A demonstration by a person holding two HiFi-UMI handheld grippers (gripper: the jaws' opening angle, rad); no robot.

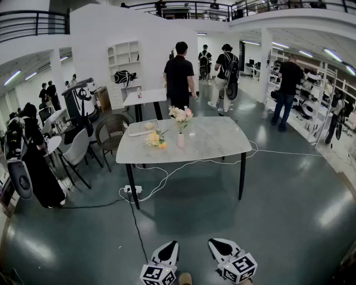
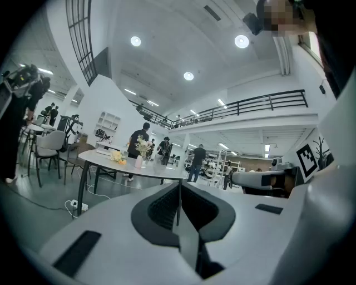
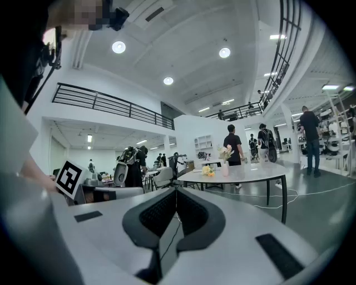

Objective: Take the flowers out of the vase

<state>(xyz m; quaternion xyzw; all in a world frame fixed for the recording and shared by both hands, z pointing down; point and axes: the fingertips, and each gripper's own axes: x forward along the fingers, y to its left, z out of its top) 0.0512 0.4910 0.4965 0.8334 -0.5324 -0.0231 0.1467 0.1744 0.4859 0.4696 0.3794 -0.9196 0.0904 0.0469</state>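
Far beyond the left tool [image 1: 170, 245] and right tool [image 1: 216, 244], flowers [image 1: 181, 114] fill the vase [image 1: 181, 140].

Marble table [image 1: 217, 146]: vase [image 1: 181, 141], yellow flowers [image 1: 156, 139], tray [image 1: 139, 131].

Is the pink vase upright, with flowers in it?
Upright: the small pink vase stands on the grey table, pale flowers rising from it.

A glossy dark floor [image 1: 250, 222] spreads beneath a pale table [image 1: 217, 142], white walls [image 1: 111, 28] and a railed mezzanine [image 1: 289, 15].
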